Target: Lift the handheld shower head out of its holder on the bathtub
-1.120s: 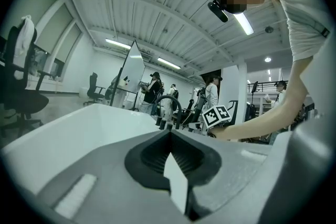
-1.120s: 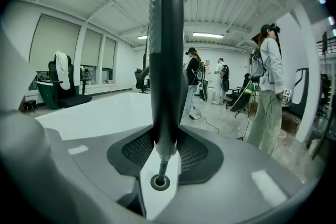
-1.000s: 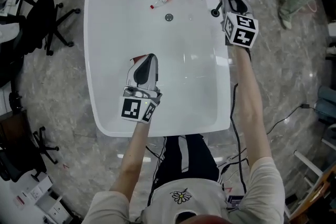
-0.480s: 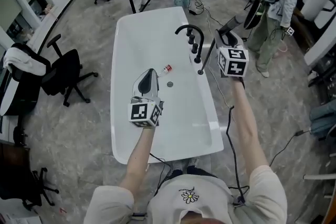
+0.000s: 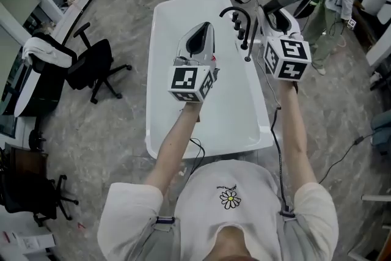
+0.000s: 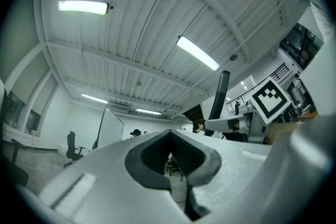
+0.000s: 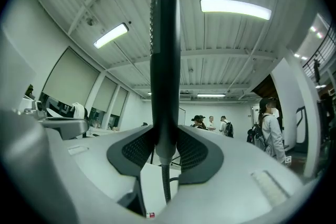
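Gripping the slim black handheld shower head upright by its handle, your right tongs are clamped on it; your left tongs are closed and empty over the white bathtub.

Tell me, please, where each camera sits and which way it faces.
Head view: on the head, looking down at the bathtub; arms, left gripper and right gripper show.
Left gripper view: on that gripper, tilted up at the ceiling; its shut jaws show.
Right gripper view: likewise upward; its jaws clamp the shower head.
Shared: both gripper views show ceiling and shower head.
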A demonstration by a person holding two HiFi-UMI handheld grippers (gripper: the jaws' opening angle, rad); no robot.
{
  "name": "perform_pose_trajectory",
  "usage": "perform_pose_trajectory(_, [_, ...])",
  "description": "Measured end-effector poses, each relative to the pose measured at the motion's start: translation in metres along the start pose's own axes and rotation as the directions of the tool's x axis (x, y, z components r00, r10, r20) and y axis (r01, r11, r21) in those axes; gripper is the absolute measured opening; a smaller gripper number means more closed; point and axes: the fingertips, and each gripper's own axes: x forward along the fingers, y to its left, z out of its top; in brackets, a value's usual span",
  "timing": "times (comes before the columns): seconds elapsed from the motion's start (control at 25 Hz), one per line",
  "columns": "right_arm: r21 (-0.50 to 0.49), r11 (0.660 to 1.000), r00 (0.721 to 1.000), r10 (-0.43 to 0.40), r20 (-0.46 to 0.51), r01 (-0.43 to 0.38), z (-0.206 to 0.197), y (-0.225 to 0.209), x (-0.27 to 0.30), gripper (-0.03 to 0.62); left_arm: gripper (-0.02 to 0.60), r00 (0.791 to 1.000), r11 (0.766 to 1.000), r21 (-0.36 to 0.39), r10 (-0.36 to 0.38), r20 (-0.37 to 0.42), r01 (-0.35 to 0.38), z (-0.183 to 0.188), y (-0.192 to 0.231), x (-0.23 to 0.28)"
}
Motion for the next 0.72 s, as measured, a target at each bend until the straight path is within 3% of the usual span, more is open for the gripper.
perform_pose_trajectory(0.16, [0.003, 1.0, 1.0, 0.028, 0.012, -0.028, -0.003, 0.037, -0.038, 0.15, 0.0, 0.999, 1.0, -0.006, -0.021, 0.035, 0.022, 0.018, -0.016, -0.018])
perform_pose_trajectory(0.36, [0.044, 0.997, 0.998, 0.06, -0.008, -0.06, -0.021, 0.07, -0.084, 0.15, 0.0, 0.999, 0.998, -0.054, -0.031, -0.008, 0.03, -0.001, -0.032, -0.048])
perform_pose_trajectory(0.72, [0.047, 0.998, 0.998, 0.035, -0.053, -0.033, -0.053, 0.061, -0.1, 0.15, 0.0, 0.996, 0.998, -0.057, -0.011, -0.084, 0.006, -0.042, -0.034, -0.05])
